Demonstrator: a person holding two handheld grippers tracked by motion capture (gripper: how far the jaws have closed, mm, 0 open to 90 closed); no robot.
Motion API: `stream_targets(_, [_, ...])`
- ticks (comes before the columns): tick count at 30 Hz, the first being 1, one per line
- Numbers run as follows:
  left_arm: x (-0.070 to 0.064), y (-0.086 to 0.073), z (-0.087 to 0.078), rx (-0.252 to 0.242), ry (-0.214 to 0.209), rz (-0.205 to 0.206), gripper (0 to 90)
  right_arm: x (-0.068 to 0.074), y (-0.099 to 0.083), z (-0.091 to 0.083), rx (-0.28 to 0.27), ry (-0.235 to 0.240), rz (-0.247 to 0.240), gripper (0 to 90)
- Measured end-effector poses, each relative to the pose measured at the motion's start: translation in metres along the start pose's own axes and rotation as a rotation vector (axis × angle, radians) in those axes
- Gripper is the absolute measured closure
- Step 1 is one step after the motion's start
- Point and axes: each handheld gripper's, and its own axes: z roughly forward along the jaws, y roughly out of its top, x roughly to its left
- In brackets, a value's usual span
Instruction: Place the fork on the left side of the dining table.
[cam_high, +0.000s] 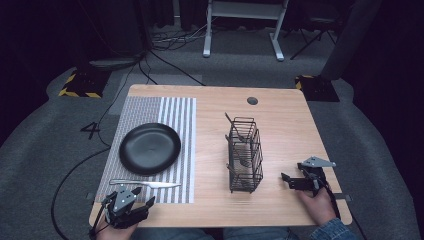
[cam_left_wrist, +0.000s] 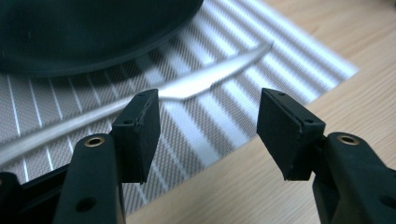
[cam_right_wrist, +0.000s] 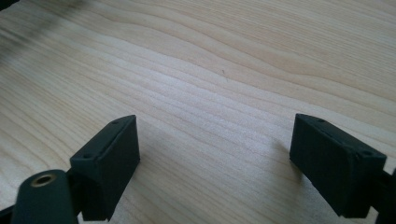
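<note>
While both claws sit low at the near edge of the table (cam_high: 280, 115), each is spread wide with nothing between its jaws. Left claw (cam_high: 131, 199): jaws apart, held just above the near edge of the striped mat (cam_high: 175, 112), pointing toward the knife (cam_high: 145, 184). In the left gripper view the left claw (cam_left_wrist: 208, 123) frames the mat, and the knife (cam_left_wrist: 201, 84) lies flat just beyond the tips, not touched, blade running off to the upper right. Beyond the knife sits the black plate (cam_high: 150, 148), also on the mat, its rim close to the knife but apart from it; the plate (cam_left_wrist: 84, 37) fills the top of that view. Right claw (cam_high: 289, 180): jaws apart, resting low over bare wood at the table's near right corner, held by a hand (cam_high: 316, 200) in a denim sleeve (cam_high: 330, 231). In the right gripper view the right claw (cam_right_wrist: 215, 140) has plain table (cam_right_wrist: 210, 60) between the pads. To its left, near but clear of it, stands the wire caddy (cam_high: 245, 155), upright, with cutlery (cam_high: 235, 127) handles and bowls inside; which pieces they are is hard to tell. A round cable hole (cam_high: 252, 100) marks the far edge.
</note>
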Motion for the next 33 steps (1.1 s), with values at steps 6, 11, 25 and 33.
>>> stream_targets(6, [-0.001, 0.017, -0.006, -0.037, -0.001, -0.004, 41.2, 0.0, 0.0, 0.0, -0.001, 0.0, -0.001, 15.9])
stream_targets(11, [0.006, 0.031, -0.013, -0.089, -0.013, -0.039, 41.9, 0.0, 0.0, 0.0, -0.001, -0.001, -0.001, 16.0])
stream_targets(25, [0.016, 0.075, -0.018, -0.102, -0.04, -0.036, 43.8, 0.0, 0.0, 0.0, -0.001, 0.0, 0.001, 16.0])
stream_targets(33, [0.022, 0.091, -0.025, -0.118, -0.062, -0.023, 43.1, 0.0, 0.0, 0.0, -0.001, -0.001, 0.001, 16.0])
